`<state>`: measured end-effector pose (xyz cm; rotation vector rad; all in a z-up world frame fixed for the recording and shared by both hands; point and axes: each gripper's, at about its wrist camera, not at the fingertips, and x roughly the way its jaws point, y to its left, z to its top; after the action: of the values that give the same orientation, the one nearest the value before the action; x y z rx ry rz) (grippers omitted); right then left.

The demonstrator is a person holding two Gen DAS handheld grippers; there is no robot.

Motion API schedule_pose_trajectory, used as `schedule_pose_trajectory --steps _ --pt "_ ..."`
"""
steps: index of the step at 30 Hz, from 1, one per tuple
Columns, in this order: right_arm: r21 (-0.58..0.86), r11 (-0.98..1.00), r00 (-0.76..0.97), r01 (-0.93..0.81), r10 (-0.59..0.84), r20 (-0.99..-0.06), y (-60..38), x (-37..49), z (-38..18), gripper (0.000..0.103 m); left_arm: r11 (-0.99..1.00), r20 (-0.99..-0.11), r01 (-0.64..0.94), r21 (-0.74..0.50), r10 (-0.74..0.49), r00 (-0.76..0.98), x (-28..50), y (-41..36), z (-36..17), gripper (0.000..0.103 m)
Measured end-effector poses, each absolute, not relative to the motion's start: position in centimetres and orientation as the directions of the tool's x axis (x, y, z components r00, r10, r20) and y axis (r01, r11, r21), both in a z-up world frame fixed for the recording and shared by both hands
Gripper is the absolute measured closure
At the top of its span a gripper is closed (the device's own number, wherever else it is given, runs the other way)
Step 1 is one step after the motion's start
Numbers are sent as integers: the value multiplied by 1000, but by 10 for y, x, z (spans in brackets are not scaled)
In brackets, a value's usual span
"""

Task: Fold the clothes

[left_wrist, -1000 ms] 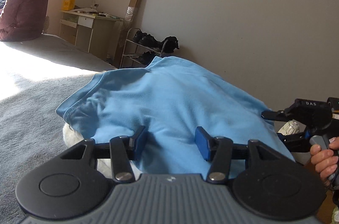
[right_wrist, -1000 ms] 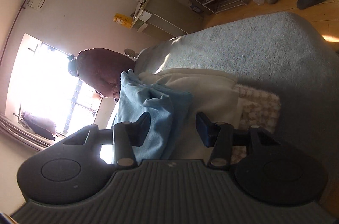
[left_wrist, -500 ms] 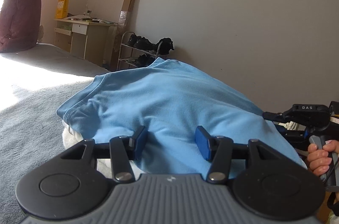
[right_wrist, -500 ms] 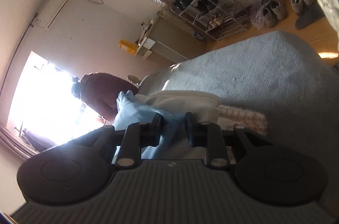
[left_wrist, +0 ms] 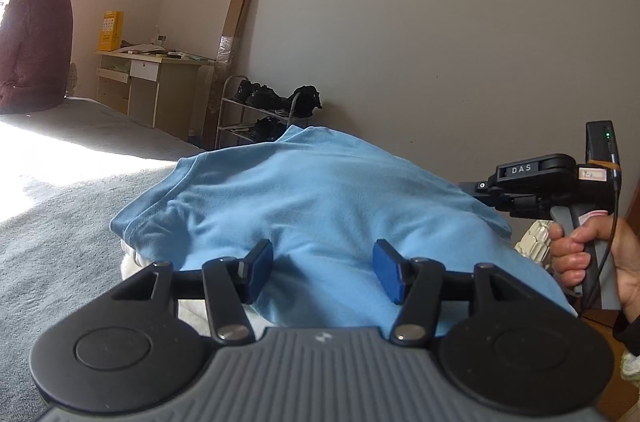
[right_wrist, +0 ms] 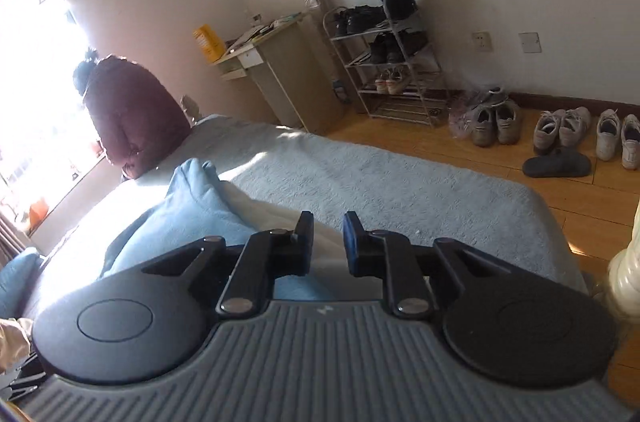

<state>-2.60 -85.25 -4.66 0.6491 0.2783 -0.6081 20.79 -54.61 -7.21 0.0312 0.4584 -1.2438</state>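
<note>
A light blue shirt (left_wrist: 320,198) lies draped over a pile of clothes on the grey bed (left_wrist: 60,222). My left gripper (left_wrist: 324,268) hovers over its near edge; the jaws are opening and the blue pads (left_wrist: 260,268) stand apart, pressing nothing. A hand (left_wrist: 576,250) holds my right gripper (left_wrist: 476,192) just above the shirt's right side. In the right wrist view the right gripper (right_wrist: 328,238) is closing to a narrow gap with no cloth pinched in it. The shirt (right_wrist: 188,206) and a cream garment (right_wrist: 272,218) lie below it to the left.
A person in a maroon coat (right_wrist: 132,110) sits at the bed's far end by the window. A desk (left_wrist: 152,82) and a shoe rack (right_wrist: 384,62) stand against the wall. Shoes (right_wrist: 560,130) lie on the wooden floor. A white knit item (left_wrist: 536,238) sits right of the pile.
The right gripper's jaws have narrowed from wide apart to a small gap, and it has rolled upright and lifted off the pile. The left jaws stand slightly wider.
</note>
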Motion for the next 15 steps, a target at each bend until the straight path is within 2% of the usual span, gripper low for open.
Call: schedule_pose_trajectory --steps 2,4,6,9,13,15 --pt "446 676 809 586 -458 -368 -842 -26 -26 87 317 -318 917 -240 -919 234 216 -542 -63 42" --pt "410 748 849 521 -405 -340 -830 -13 -5 87 302 -286 917 -261 -931 225 226 -542 -55 39" --pt "375 832 888 408 -266 -375 -820 28 16 87 311 -288 900 -305 -931 224 244 -552 -51 38" --pt "392 866 880 310 -105 -464 -813 98 23 87 379 -367 833 -403 -901 232 282 -577 -61 39" --pt "451 829 800 329 9 -599 -834 169 1 87 444 -423 723 -529 -877 229 332 -590 -84 43" --pt "451 793 775 410 -42 -630 -847 180 -11 89 471 -436 678 -564 -867 240 348 -592 -92 42"
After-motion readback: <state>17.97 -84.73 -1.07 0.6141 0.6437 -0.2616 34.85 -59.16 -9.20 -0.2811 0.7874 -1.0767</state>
